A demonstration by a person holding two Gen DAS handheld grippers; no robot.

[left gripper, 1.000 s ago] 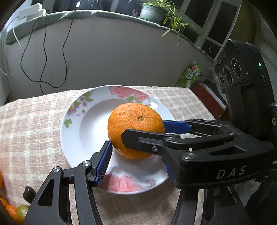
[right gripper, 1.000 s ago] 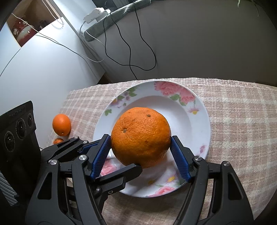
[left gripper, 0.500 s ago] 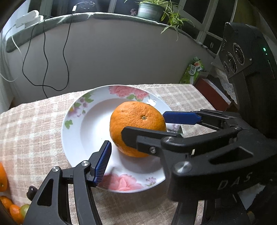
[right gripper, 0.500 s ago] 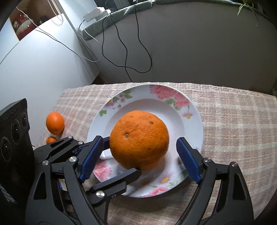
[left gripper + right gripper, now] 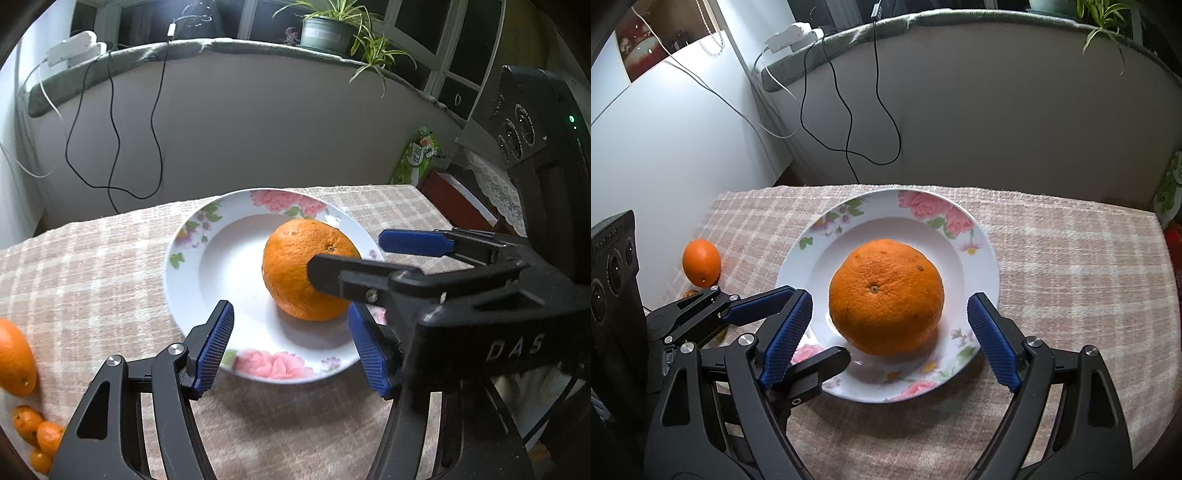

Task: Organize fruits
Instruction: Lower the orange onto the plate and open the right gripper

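orange (image 5: 885,297) sits freed on the flowered plate (image 5: 982,254) mid-counter; the right tool (image 5: 890,332) has let go and gapes, the left tool (image 5: 291,347) is opening, empty. placement looks done; smaller fruits wait near the left edge.

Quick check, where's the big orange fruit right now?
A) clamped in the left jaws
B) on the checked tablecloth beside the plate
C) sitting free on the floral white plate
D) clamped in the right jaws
C: the big orange fruit rests on the floral white plate, with clear gaps to both blue pads of the right gripper.
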